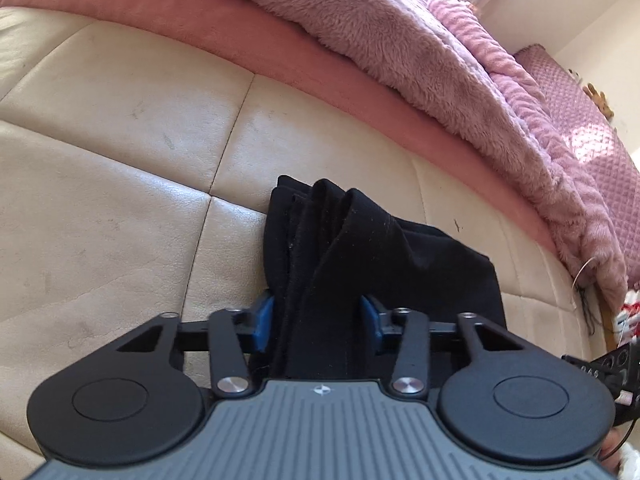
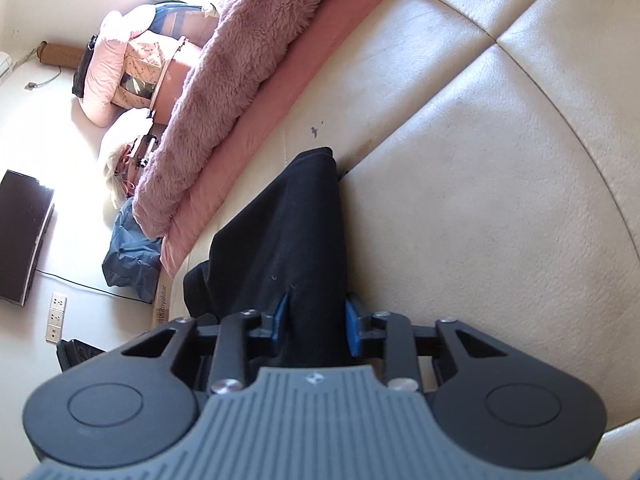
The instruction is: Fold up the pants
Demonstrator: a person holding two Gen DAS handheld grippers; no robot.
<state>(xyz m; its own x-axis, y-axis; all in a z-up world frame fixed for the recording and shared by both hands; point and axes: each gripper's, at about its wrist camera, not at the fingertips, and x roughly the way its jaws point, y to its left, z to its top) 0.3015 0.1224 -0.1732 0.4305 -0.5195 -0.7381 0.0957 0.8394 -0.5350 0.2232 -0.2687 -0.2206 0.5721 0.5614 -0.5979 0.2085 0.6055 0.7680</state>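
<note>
1. Black pants (image 1: 360, 248) are bunched into thick vertical folds and sit between the blue pads of your left hand-held gripper (image 1: 318, 322); its jaws are clamped on several layers. The fabric trails forward onto the cream leather surface (image 1: 120, 152), near the pink blanket (image 1: 360, 32).
2. Right hand-held gripper (image 2: 316, 320) is likewise closed on a band of the same pants (image 2: 288, 232), which runs ahead of it to a point close to the blanket (image 2: 240, 60) edge.
3. Risk: the left grasp holds an uneven stack. If you pull sideways, inner layers may slide out and the fold will come apart.
4. Risk: the leather looks slick, so the loose end could skate instead of staying put when you lay the fold down, leaving a skewed edge.
5. Risk: the far end lies near the fluffy blanket; a wide swing could drag it onto the pile and snag.
6. Which part of the pants each gripper holds, waist or hem, cannot be told.
</note>
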